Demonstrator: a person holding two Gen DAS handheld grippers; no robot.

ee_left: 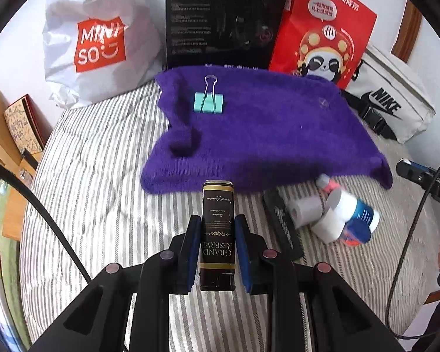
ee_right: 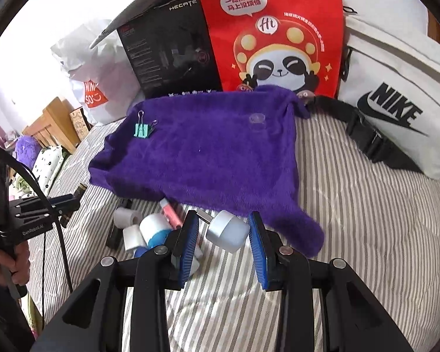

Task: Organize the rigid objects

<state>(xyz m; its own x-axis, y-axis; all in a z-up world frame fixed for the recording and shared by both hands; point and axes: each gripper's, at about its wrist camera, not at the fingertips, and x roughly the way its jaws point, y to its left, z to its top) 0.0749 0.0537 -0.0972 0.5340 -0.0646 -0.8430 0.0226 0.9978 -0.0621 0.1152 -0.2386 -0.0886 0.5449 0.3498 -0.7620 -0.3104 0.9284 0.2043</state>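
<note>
My left gripper (ee_left: 218, 220) is shut on a black-and-gold box (ee_left: 218, 205) labelled Grand Reserve, held upright off the striped bed (ee_left: 102, 176). A teal binder clip (ee_left: 209, 103) lies on the purple cloth (ee_left: 264, 135), and a clear suction cup (ee_left: 322, 103) sits further right on it. My right gripper (ee_right: 223, 215) hovers over a white jar with a grey lid (ee_right: 227, 231). Its jaws stand apart, with bedding showing between the left pad and the jar. Left of the jar lie a blue-and-white bottle (ee_right: 154, 230), white rolls (ee_right: 126, 217) and a pink tube (ee_right: 170, 211).
Along the back stand a white Miniso bag (ee_left: 96, 44), a black Hecate box (ee_left: 220, 20) and a red panda bag (ee_left: 322, 29), with a white Nike pouch (ee_right: 396, 102) at the right. A flat black object (ee_left: 281, 223) lies beside the pile. Cables trail from both grippers.
</note>
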